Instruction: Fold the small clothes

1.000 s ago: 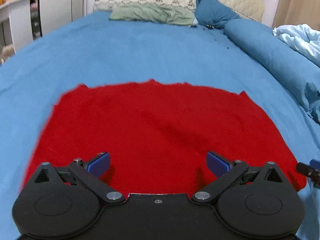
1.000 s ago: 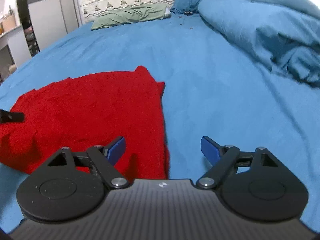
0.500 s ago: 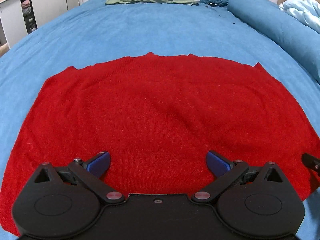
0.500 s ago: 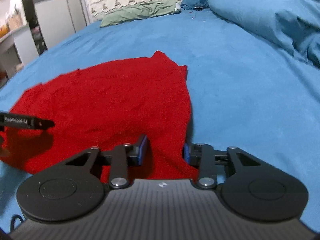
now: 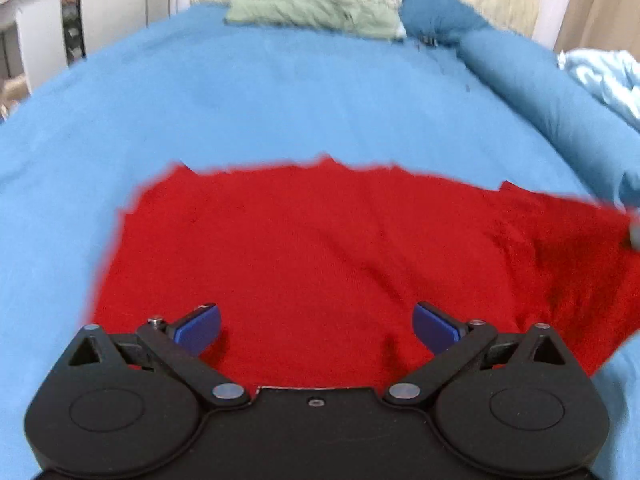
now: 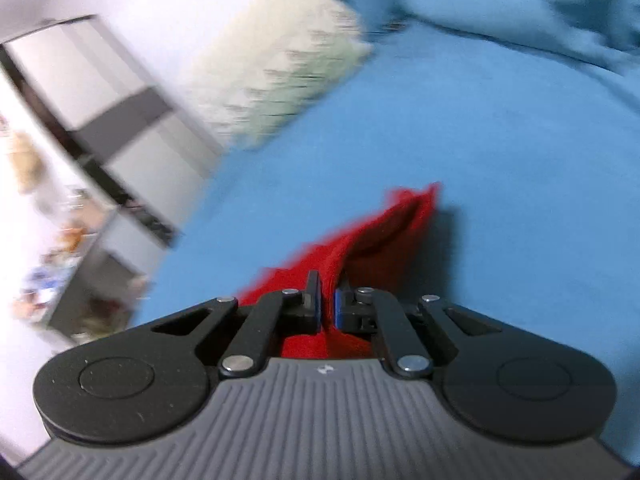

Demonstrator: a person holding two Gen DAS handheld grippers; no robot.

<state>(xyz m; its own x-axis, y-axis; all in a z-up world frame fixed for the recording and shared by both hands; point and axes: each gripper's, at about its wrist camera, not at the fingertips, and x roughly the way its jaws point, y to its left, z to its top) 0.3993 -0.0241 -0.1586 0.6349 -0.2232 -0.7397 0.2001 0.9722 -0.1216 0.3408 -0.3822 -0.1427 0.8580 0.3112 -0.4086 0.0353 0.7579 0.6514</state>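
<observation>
Right gripper (image 6: 328,306) clamping red garment (image 5: 320,264) edge, lifting off bed (image 5: 280,100); left gripper (image 5: 316,322) hovering, jaws apart. Next: folding edge across.

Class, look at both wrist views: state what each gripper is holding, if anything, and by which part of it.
The right gripper is shut on the red garment, pinching its right-hand edge, lifted off the blue bedsheet. The left gripper is open, holding nothing.

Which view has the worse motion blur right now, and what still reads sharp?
Right wrist view: heavy smear and a tilted horizon across the pillow and furniture; only the right tool, shut on the red garment, is crisp. Left wrist view: milder blur, garment edges fuzzy; left tool sharp, open.
</observation>
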